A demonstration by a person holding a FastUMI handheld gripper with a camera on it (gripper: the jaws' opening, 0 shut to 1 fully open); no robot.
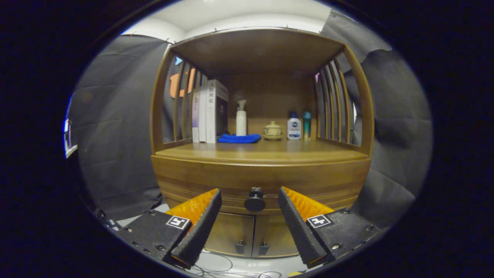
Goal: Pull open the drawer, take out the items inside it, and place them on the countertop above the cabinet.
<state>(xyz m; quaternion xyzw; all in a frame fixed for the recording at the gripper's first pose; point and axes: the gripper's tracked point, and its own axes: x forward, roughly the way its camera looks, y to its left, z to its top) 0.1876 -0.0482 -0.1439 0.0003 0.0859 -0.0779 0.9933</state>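
The gripper (249,200) is spread wide, holding nothing, its fingers flanking the round black knob (254,200) of the closed brown wooden drawer (258,183) without touching it. The wooden countertop (262,152) lies just above the drawer.

Tongs (250,200) level, pointing straight ahead, fingers spread wide apart, gripping nothing
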